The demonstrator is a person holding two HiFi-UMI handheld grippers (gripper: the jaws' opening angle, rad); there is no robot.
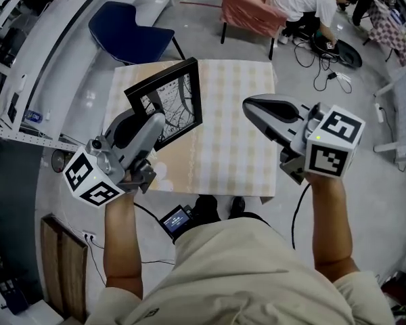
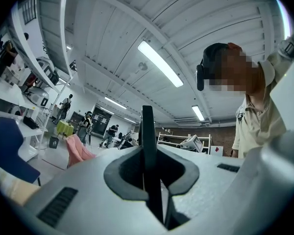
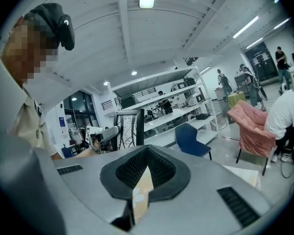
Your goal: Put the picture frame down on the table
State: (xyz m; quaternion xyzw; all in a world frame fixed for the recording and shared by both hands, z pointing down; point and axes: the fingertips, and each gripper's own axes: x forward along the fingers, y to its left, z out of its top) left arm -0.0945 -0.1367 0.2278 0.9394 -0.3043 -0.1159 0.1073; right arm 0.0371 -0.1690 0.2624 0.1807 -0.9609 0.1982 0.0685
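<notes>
The picture frame is black, with a line drawing behind glass. It hangs tilted over the left part of the checked table. My left gripper is shut on the frame's near edge. In the left gripper view the frame shows edge-on as a dark strip clamped between the jaws. My right gripper hovers over the table's right side, jaws together and holding nothing. The right gripper view shows the frame upright off to the left, with the left gripper beside it.
A blue chair stands beyond the table's far left corner. A pink-draped chair is behind the far edge. A person crouches on the floor near cables. White benches run along the left.
</notes>
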